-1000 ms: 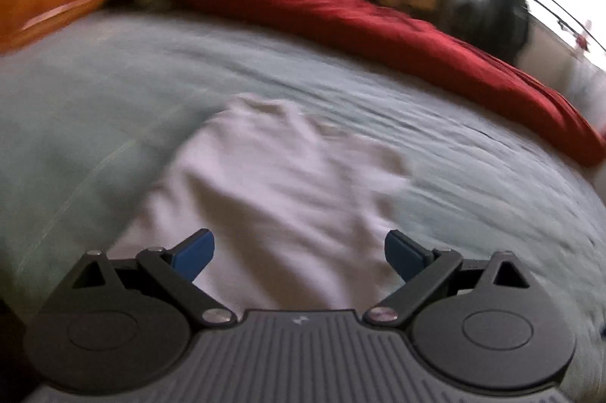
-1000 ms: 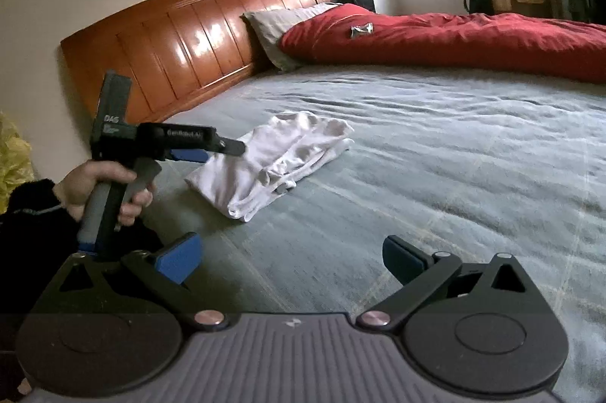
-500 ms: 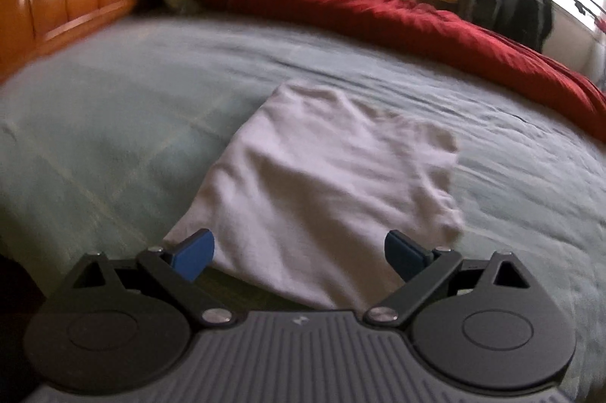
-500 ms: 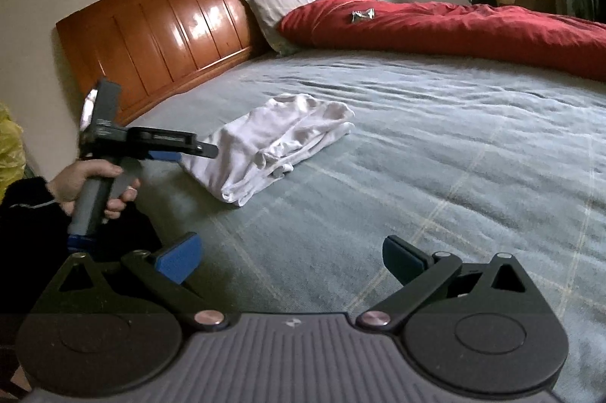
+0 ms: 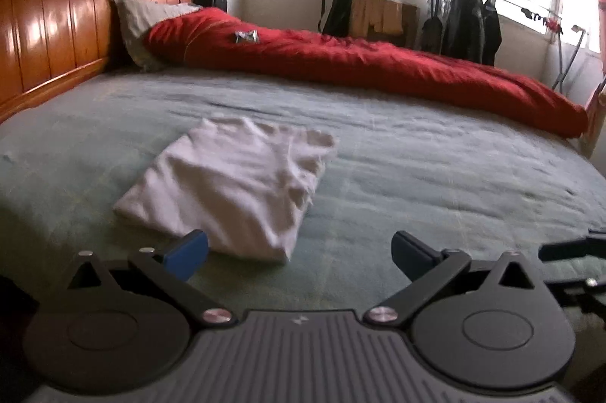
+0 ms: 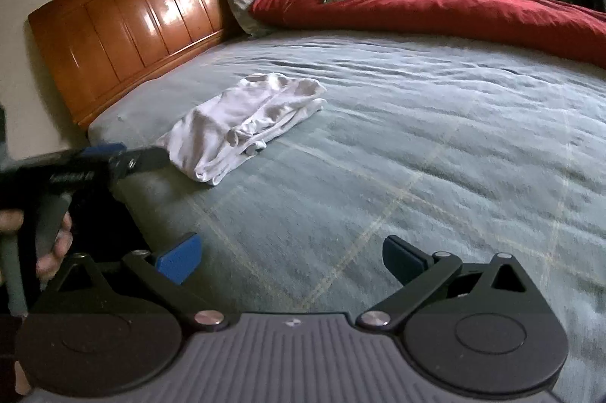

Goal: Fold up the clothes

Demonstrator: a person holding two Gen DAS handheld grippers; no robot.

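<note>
Left wrist view: the left gripper (image 5: 299,249) angles down over the grey-green bedspread (image 5: 435,175), its blue-padded jaws opening wide with nothing between them. The folded white cotton garment (image 5: 227,183) lies just ahead, nearer the left pad.

Right wrist view: the right gripper (image 6: 289,257) hangs tilted down above the bedspread, jaws spread wide and empty. The garment lies well ahead to the left. A person's hand (image 6: 53,240) grips the left gripper's handle, its tip just beside the garment's near edge.

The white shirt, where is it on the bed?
The white shirt lies folded on the grey-green sheet, left of middle in the right wrist view, nearer the wooden headboard than the red quilt, just beyond the left gripper.
</note>
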